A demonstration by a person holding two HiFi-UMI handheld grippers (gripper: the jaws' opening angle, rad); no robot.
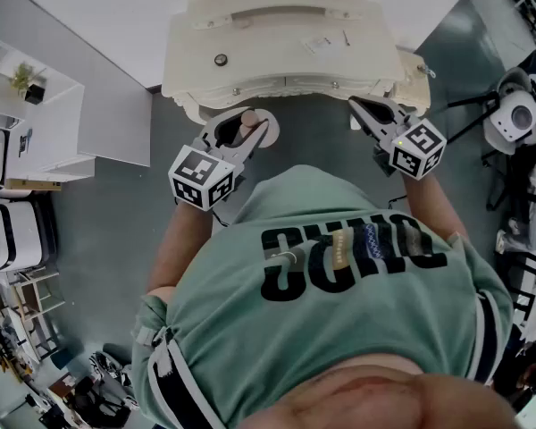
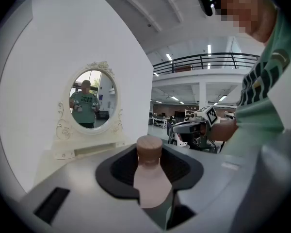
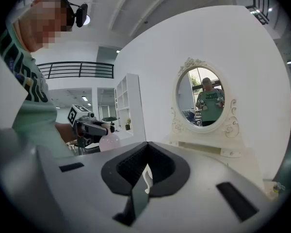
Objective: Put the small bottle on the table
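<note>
The small pale pink bottle (image 1: 248, 119) with a brown round cap stands upright between the jaws of my left gripper (image 1: 253, 132), which is shut on it. In the left gripper view the bottle (image 2: 149, 171) fills the middle, held at its body by the left gripper (image 2: 153, 191). It hangs just in front of the cream dressing table (image 1: 286, 61), near its front left edge. My right gripper (image 1: 364, 107) hovers at the table's front right, shut with nothing in it; the right gripper (image 3: 143, 178) shows its pads together. From there the bottle (image 3: 109, 142) is seen at the left.
An oval mirror (image 2: 92, 98) stands at the back of the table. A small round dark thing (image 1: 221, 59) and a sheet (image 1: 322, 45) lie on the tabletop. A white shelf unit (image 1: 36, 105) is at the left, a white device on a tripod (image 1: 516, 113) at the right.
</note>
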